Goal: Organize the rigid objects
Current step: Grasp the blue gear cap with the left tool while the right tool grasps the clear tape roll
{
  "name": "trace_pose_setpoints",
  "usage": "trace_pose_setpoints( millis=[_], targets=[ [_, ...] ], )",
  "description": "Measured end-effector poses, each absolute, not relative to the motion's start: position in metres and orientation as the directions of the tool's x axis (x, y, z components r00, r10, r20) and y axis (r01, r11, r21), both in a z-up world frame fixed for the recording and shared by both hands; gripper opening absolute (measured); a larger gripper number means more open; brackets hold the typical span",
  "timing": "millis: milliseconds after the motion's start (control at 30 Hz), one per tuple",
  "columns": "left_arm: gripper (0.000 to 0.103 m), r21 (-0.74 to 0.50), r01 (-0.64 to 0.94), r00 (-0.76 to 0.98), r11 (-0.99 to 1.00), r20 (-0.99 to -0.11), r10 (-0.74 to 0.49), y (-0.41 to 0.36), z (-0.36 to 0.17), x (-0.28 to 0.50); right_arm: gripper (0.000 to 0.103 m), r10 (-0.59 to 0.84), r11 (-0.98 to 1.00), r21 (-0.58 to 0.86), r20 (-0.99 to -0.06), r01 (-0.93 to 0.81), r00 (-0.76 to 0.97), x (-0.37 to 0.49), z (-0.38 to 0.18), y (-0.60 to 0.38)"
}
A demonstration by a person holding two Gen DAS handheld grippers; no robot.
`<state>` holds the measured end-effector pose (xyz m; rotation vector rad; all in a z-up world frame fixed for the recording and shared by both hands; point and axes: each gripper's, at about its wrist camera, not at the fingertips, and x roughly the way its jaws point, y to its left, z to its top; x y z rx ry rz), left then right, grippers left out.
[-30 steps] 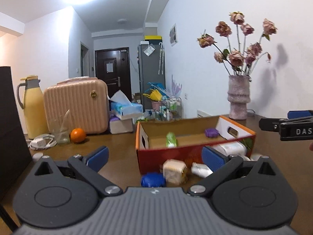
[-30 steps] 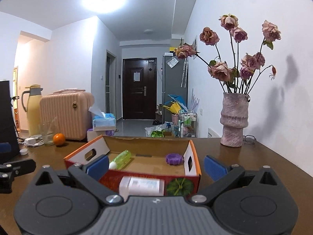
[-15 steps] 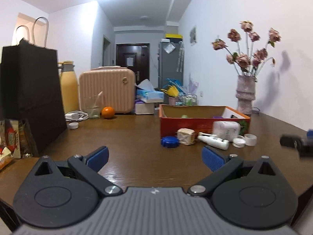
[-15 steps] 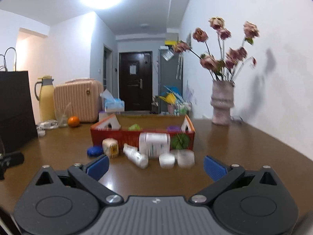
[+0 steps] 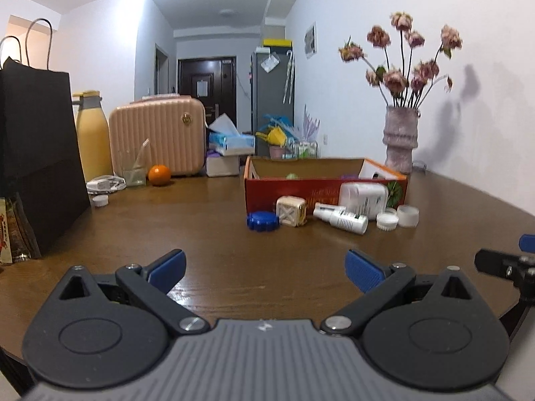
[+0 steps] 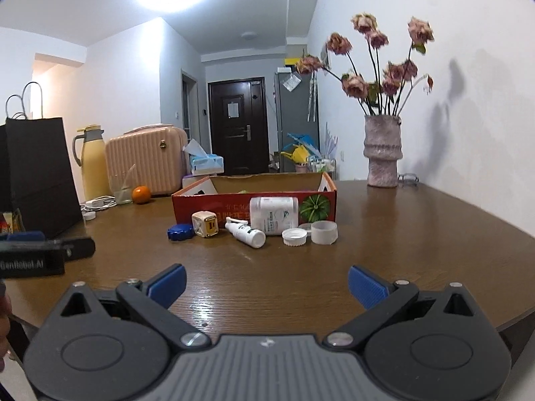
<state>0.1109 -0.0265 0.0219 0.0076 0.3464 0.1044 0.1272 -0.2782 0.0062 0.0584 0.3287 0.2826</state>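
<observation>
A red cardboard box (image 5: 326,180) (image 6: 254,197) stands open on the brown table. In front of it lie a blue lid (image 5: 262,221) (image 6: 180,233), a beige cube (image 5: 291,211) (image 6: 204,224), a white spray bottle (image 5: 341,218) (image 6: 245,233), a white jar (image 5: 363,197) (image 6: 273,214), a white cap (image 5: 388,221) (image 6: 294,236) and a clear cup (image 5: 408,216) (image 6: 323,232). My left gripper (image 5: 265,269) is open and empty, well short of them. My right gripper (image 6: 266,282) is open and empty too.
A black paper bag (image 5: 36,153) stands at the left. Behind are a yellow flask (image 5: 93,140), a pink case (image 5: 157,135), an orange (image 5: 159,174) and tissue boxes (image 5: 229,143). A vase of dried roses (image 6: 383,150) stands at the back right.
Both grippers have pulled back from the box toward the table's near edge. The loose items in front of the box now show in full. Both stay open.
</observation>
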Motion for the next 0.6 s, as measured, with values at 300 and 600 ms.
trace_pose_setpoints(
  millis=[300,600],
  targets=[
    [0.103,0.117,-0.074,0.914,0.99,-0.39,0.114,-0.019,0.017,0.192,0.089,0.229,0.972,0.13,-0.365,-0.195,0.902,0.19,0.002,-0.303],
    [0.102,0.173,-0.006,0.862,0.985,-0.498,0.092,0.001,0.0,0.313,0.078,0.259,0.965,0.09,-0.463,-0.245,0.848,0.303,0.002,-0.313]
  ],
)
